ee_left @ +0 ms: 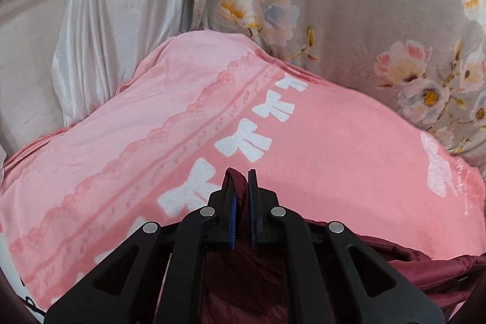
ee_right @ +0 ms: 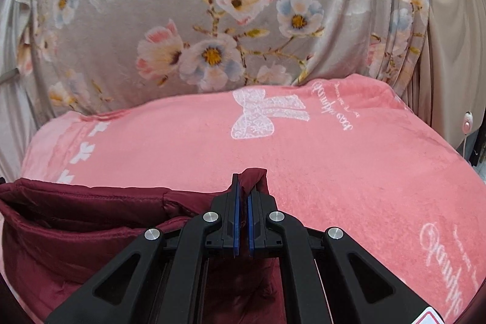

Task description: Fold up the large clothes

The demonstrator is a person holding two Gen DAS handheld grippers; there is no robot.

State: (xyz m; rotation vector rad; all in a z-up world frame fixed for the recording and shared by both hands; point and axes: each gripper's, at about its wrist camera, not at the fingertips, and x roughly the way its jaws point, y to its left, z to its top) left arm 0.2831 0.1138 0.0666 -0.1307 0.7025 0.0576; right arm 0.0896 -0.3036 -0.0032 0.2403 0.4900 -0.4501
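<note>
A dark red padded garment (ee_right: 76, 220) hangs between my two grippers above a pink blanket (ee_right: 349, 166) with white bows. My left gripper (ee_left: 241, 181) is shut on one corner of the garment (ee_left: 243, 263), whose fabric pokes out between the blue pads. My right gripper (ee_right: 243, 184) is shut on another corner, with a fold sticking up past the fingertips. The garment's body stretches left of the right gripper and sags below both. Its lower part is hidden under the grippers.
The pink blanket (ee_left: 334, 135) covers the surface below. Behind it hangs a grey floral curtain (ee_right: 197, 20), also in the left wrist view (ee_left: 349, 5). A white satin drape (ee_left: 115, 35) hangs at the left. A white cord with a switch (ee_right: 466, 123) lies at the right edge.
</note>
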